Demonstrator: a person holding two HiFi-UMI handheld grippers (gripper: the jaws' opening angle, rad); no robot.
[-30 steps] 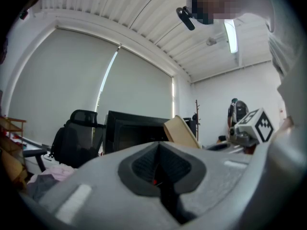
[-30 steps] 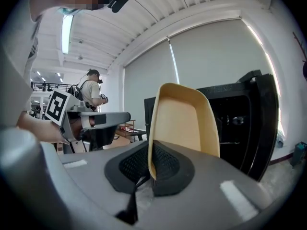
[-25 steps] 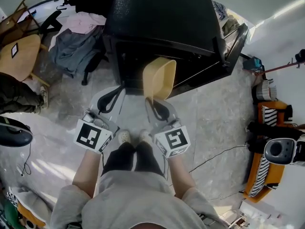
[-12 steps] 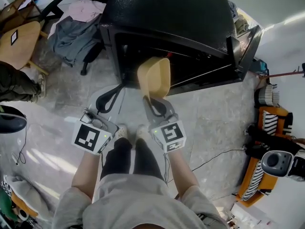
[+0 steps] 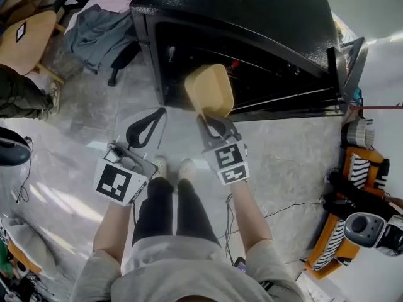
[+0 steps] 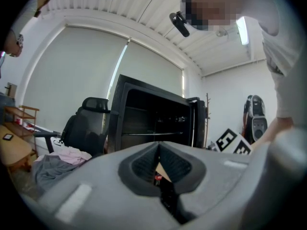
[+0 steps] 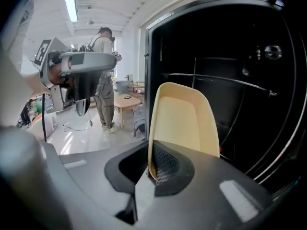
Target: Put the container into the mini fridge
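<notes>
A cream container (image 5: 210,90) is held upright by its rim in my right gripper (image 5: 211,119), which is shut on it. The container's far end reaches the dark opening of the black mini fridge (image 5: 239,11), whose door (image 5: 347,61) stands open at the right. In the right gripper view the container (image 7: 184,119) rises from the jaws (image 7: 152,166) in front of the fridge's wire shelf (image 7: 225,83). My left gripper (image 5: 151,121) hangs shut and empty, left of the container and short of the fridge (image 6: 148,123).
Grey clothes (image 5: 101,33) and a wooden table (image 5: 28,36) lie left of the fridge. An orange rack (image 5: 352,187) and a cable (image 5: 277,209) are at the right. A person (image 7: 103,80) stands farther back in the room. My own shoes (image 5: 173,167) are just behind the grippers.
The right gripper has carried the container forward, so its far end now sits at the fridge opening. The fridge has come closer in the head view. The left gripper has barely moved.
</notes>
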